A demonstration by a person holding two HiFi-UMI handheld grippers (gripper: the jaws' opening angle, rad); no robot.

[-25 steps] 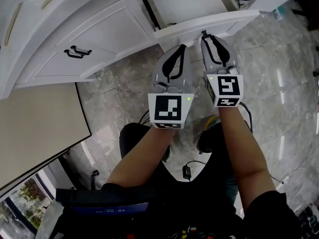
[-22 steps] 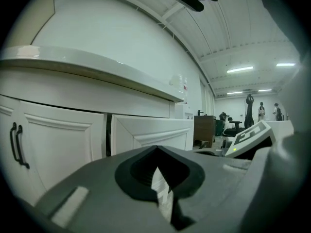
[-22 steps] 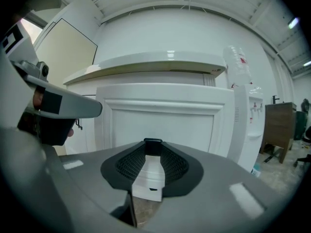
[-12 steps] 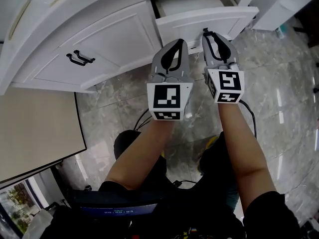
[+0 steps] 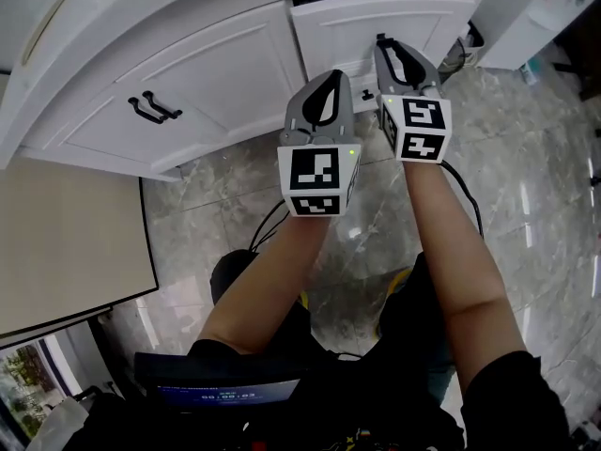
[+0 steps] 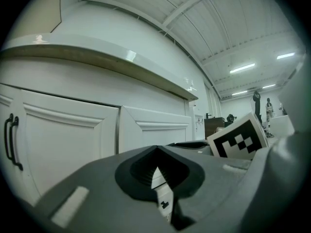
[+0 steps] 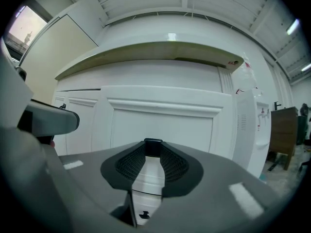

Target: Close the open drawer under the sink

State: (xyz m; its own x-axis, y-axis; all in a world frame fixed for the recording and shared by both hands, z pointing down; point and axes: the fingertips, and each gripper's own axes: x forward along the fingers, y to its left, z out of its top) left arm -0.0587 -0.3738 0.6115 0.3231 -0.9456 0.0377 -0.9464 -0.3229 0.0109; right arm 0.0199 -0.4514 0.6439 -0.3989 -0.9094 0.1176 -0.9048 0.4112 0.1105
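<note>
The floor (image 5: 535, 224) is glossy grey stone-look tile with pale veins, and it shows bright streaks of reflected light on the right. A white cabinet (image 5: 216, 73) stands on it along the far side, its base meeting the tiles. A thin black cable (image 5: 266, 225) loops over the tiles near the middle, just left of the person's legs (image 5: 254, 280), which stand in the near middle. At the far right, by the cabinet's corner, lies a small tangle of dark cords (image 5: 460, 53). Near it is a small teal object (image 5: 529, 69), too small to identify. On the left a beige panel (image 5: 75, 242) with a dark edge hides the tiles; whether it rests on them cannot be told.
</note>
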